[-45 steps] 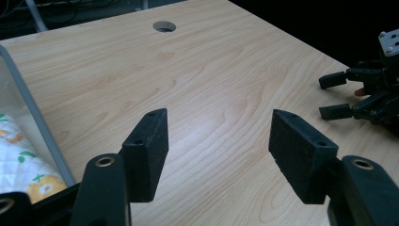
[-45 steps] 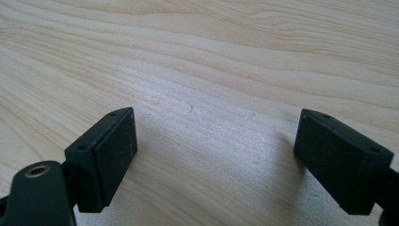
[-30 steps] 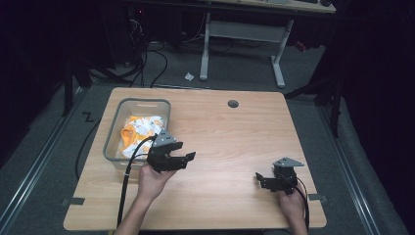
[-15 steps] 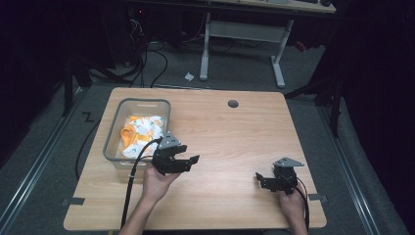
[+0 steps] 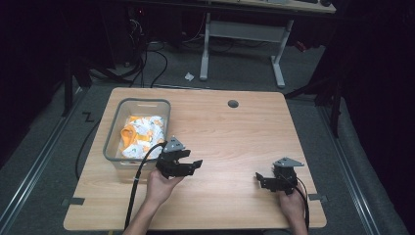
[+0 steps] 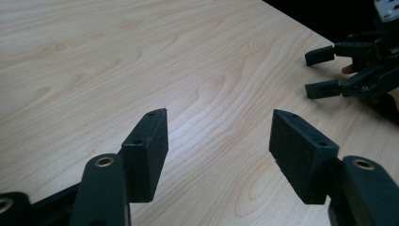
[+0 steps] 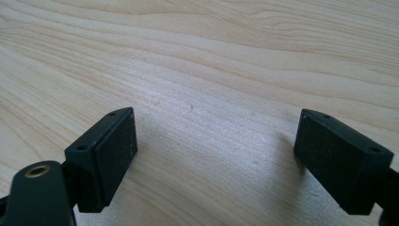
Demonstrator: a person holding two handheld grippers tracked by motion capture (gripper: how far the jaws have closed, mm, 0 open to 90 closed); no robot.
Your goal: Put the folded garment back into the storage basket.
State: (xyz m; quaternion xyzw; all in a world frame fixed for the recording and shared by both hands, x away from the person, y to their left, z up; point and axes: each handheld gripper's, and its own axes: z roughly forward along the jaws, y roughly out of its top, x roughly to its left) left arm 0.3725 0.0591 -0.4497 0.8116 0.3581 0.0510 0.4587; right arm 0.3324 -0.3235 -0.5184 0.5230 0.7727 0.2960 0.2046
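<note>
My left gripper [image 5: 195, 165] hangs just above the wooden table [image 5: 230, 132], right of a clear plastic bin [image 5: 117, 128] that holds crumpled orange and white cloth [image 5: 139, 135]. Its jaws stand open with nothing between them [image 6: 219, 150]. My right gripper [image 5: 260, 179] rests low near the table's front right, pointing left, jaws wide open over bare wood [image 7: 215, 160]. In the left gripper view the right gripper [image 6: 324, 70] appears at the upper right, open.
A round cable hole [image 5: 233, 104] sits near the table's far edge. Beyond the table stand a white desk frame [image 5: 244, 34] and cables on the dark floor. The left gripper's cable [image 5: 137, 186] trails off the front edge.
My left gripper has moved slightly toward the front of the table and lower, away from the bin's corner. The right gripper has stayed where it was.
</note>
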